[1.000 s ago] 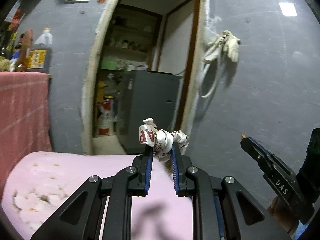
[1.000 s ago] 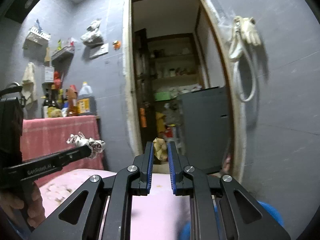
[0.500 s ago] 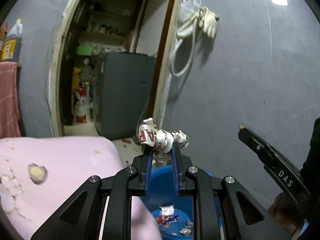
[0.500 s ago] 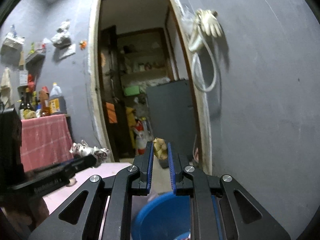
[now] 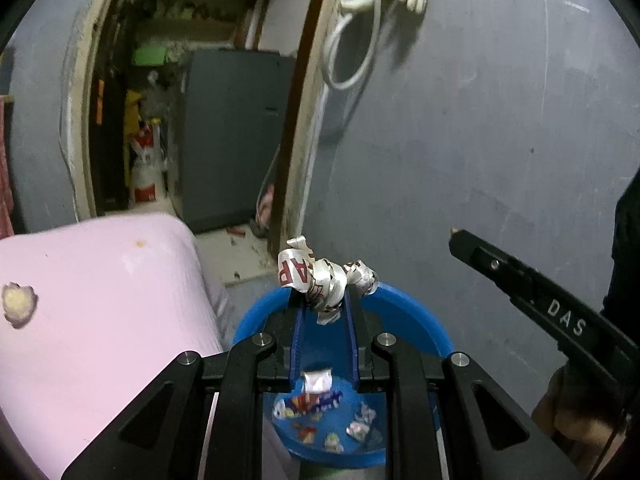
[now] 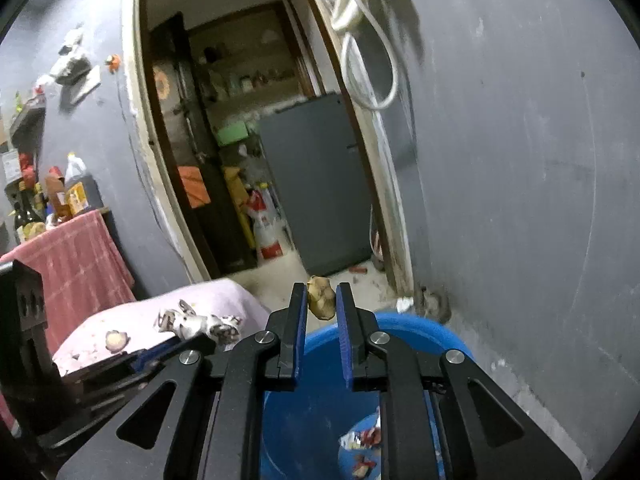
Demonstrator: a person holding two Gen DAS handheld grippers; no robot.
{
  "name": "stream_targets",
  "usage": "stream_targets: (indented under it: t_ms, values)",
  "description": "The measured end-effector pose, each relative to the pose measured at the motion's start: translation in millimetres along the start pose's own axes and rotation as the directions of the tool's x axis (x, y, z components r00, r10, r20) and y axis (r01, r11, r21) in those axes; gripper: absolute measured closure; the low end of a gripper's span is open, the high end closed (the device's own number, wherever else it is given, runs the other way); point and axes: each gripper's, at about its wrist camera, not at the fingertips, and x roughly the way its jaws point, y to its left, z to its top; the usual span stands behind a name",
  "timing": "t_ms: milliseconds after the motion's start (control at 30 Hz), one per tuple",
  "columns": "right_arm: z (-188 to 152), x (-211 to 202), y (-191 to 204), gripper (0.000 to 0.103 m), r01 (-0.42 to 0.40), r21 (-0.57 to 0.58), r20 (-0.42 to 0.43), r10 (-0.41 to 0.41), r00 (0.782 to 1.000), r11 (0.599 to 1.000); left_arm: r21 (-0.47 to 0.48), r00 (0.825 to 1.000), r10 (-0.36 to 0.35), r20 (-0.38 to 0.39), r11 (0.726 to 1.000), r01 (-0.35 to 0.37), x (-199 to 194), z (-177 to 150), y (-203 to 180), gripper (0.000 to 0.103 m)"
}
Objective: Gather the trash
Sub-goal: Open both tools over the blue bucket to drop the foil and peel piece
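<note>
My left gripper (image 5: 325,300) is shut on a crumpled white and red wrapper (image 5: 320,276), held above the blue bucket (image 5: 412,320). The wrapper also shows in the right wrist view (image 6: 200,322). My right gripper (image 6: 321,300) is shut on a small tan scrap (image 6: 321,302), over the same bucket (image 6: 420,334). Several wrappers (image 5: 320,404) lie on the bucket's bottom. The right gripper (image 5: 532,284) appears at the right of the left wrist view.
A pink-covered table (image 5: 100,300) with a tan crumb (image 5: 18,304) stands left of the bucket. A grey wall (image 5: 480,140) rises behind it. A doorway (image 6: 260,160) opens onto a grey cabinet (image 6: 320,184). Bottles (image 6: 60,196) stand above a red cloth (image 6: 76,264).
Both grippers have swung right from over the pink table to above the blue bucket, still holding their pieces of trash. The bucket has come into view.
</note>
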Motion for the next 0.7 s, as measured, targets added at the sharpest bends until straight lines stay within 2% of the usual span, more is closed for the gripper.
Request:
stream_targets:
  t_ms: [200, 567, 700]
  values:
    - [-5.9, 12.6, -9.8, 0.09, -0.005, 0.054, -0.076, 0.009, 0.997, 0.999, -0.017, 0.996, -0.004, -0.088, 1.0, 0.003, 20.6, -9.2, 3.6, 0.088]
    - [-5.4, 21.4, -14.3, 0.089, -0.004, 0.08, -0.127, 0.014, 0.992, 0.997, -0.059, 0.989, -0.003, -0.148, 0.998, -0.005, 35.5, -16.4, 13.2, 0.087]
    - [-4.2, 21.4, -17.4, 0.07, -0.002, 0.091, -0.127, 0.013, 0.992, 0.996, -0.078, 0.985, -0.005, -0.174, 0.997, -0.009, 40.6, -16.0, 17.3, 0.084]
